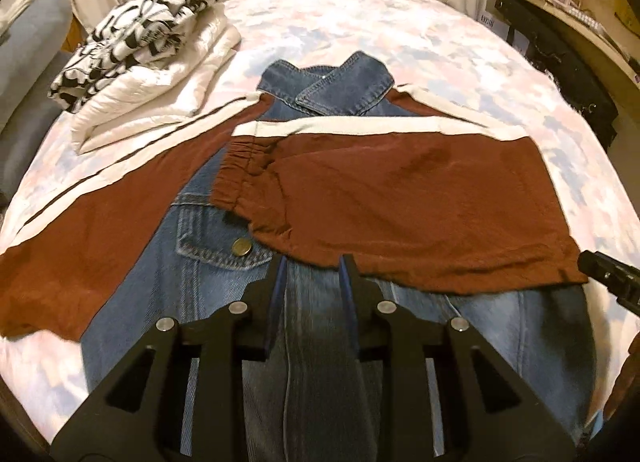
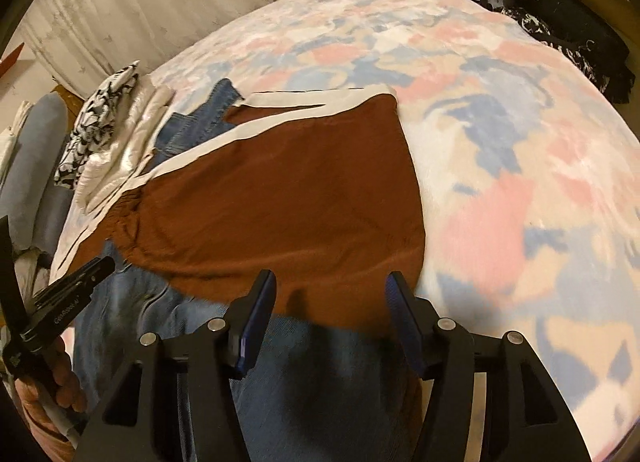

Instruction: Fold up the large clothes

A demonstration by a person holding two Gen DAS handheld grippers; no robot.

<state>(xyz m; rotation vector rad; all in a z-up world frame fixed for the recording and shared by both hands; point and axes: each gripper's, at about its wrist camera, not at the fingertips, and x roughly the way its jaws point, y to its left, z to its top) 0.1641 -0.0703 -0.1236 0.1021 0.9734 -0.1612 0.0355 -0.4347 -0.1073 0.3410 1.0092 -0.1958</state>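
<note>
- One denim jacket (image 1: pixel 224 294) with rust-brown sleeves lies flat on the floral bedspread (image 1: pixel 460 62); we see its right sleeve (image 1: pixel 400 198) folded across the chest, its left sleeve (image 1: pixel 80 238) stretched toward 9 o'clock.
- Our left gripper (image 1: pixel 312 262) hovers with jaws parted and empty over the denim front.
- Our right gripper (image 2: pixel 330 282) is spread wide at the folded sleeve's near edge, gripping nothing.
- At 10 o'clock sits a stack of folded clothes (image 1: pixel 148 62).
</note>
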